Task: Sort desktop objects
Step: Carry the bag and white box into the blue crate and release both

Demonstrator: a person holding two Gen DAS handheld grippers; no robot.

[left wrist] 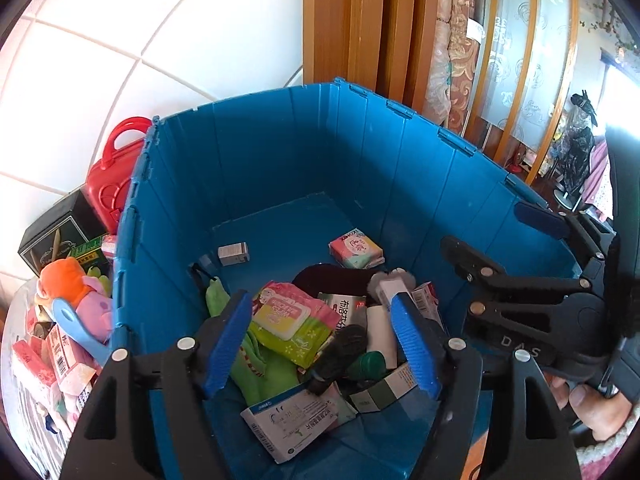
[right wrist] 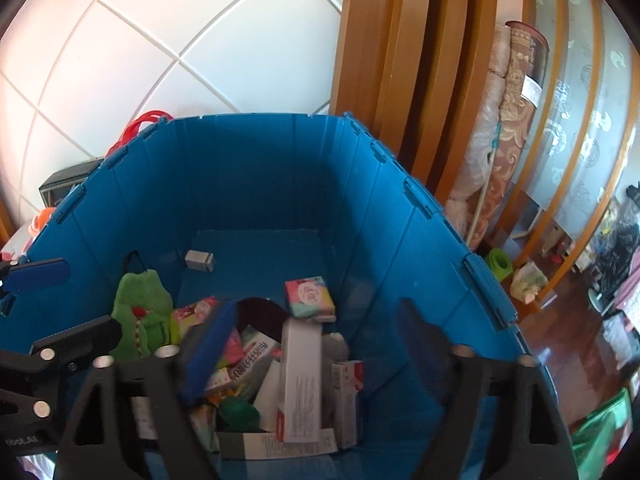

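Observation:
A big blue crate [left wrist: 280, 152] holds several packs and boxes: a pink and green wipes pack [left wrist: 292, 326], a tissue pack [left wrist: 356, 249], a small grey box [left wrist: 234, 254], a green cloth [left wrist: 264, 364] and medicine boxes [left wrist: 288, 420]. My left gripper [left wrist: 324, 340] hangs open and empty over the crate's near side. My right gripper [right wrist: 316, 348] is open over the crate [right wrist: 256, 176]. A white box [right wrist: 302, 380] stands upright between its fingers, not gripped. The right gripper also shows at the right of the left wrist view [left wrist: 508, 236].
Left of the crate lies a pile of loose items: a plush toy [left wrist: 80, 292], tissue packs [left wrist: 48, 364], a dark box [left wrist: 56, 232] and a red toy case [left wrist: 112, 176]. A tiled wall stands behind. Wooden door frames and rolled rugs [right wrist: 504, 128] stand at the right.

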